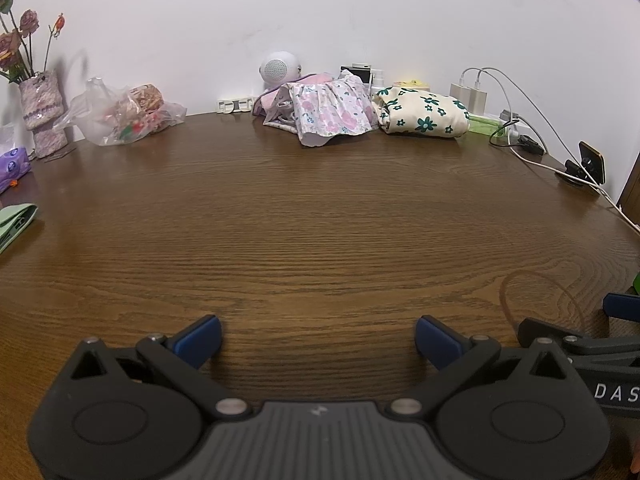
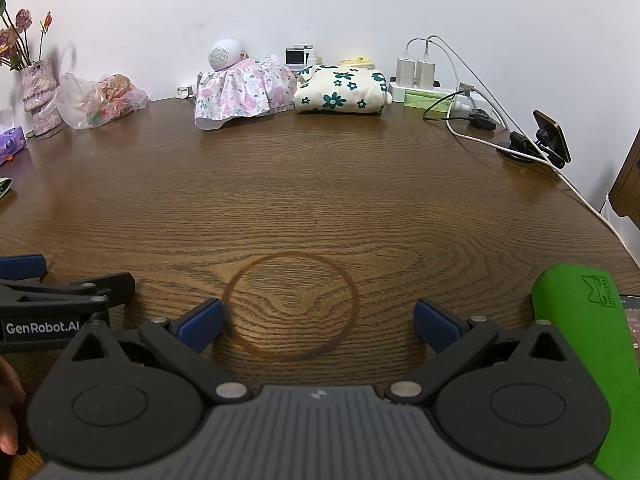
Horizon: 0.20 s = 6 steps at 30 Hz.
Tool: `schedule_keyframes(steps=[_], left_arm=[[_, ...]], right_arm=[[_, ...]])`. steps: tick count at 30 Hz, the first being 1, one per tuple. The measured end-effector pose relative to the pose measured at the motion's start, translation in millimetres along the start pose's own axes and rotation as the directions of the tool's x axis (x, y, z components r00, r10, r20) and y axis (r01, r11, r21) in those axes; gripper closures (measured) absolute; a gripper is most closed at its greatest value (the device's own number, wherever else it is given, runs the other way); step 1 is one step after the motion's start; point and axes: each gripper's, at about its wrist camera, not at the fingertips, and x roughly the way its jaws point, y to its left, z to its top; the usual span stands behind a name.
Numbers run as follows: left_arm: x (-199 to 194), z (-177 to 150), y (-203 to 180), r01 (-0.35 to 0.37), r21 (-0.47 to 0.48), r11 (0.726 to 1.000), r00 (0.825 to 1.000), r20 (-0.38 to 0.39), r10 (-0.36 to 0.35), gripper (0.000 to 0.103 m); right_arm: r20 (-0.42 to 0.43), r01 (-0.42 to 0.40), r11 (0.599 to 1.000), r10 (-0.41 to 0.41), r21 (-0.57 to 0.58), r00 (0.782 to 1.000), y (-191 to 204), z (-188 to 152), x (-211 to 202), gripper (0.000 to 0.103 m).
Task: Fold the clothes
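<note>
A crumpled pink-flowered garment (image 1: 328,112) (image 2: 244,90) lies in a heap at the back of the brown wooden table (image 1: 320,220) (image 2: 320,184), against the wall. Beside it on the right sits a folded cream garment with green flowers (image 1: 424,114) (image 2: 340,90). My left gripper (image 1: 318,340) stands open low over the table's near edge, far from both garments, nothing between its blue pads. My right gripper (image 2: 318,324) is open too, hovering over a round ring stain (image 2: 292,306) in the wood. Each gripper shows at the edge of the other's view.
A vase of dried roses (image 1: 38,100) and a plastic bag of snacks (image 1: 128,114) stand back left. A white round speaker (image 1: 278,68), chargers with cables (image 2: 424,74) and a phone holder (image 2: 548,142) line the back right. A green pad (image 2: 588,340) lies near right.
</note>
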Motion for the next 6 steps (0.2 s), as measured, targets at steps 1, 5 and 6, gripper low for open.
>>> schedule_keyframes(steps=[1, 5, 6], left_arm=[[-0.1, -0.1, 0.2, 0.0, 0.0, 1.0, 1.0, 0.0, 0.0, 0.0], [-0.3, -0.2, 0.7, 0.001, -0.001, 1.0, 1.0, 0.0, -0.001, 0.0], [-0.2, -0.1, 0.8, 0.001, -0.001, 1.0, 1.0, 0.0, -0.001, 0.0]], right_arm=[[0.0, 0.0, 1.0, 0.0, 0.0, 1.0, -0.2, -0.1, 0.0, 0.001], [0.001, -0.002, 1.0, 0.002, 0.001, 1.0, -1.1, -0.2, 0.2, 0.001], [0.0, -0.002, 1.0, 0.002, 0.001, 1.0, -1.1, 0.0, 0.4, 0.001]])
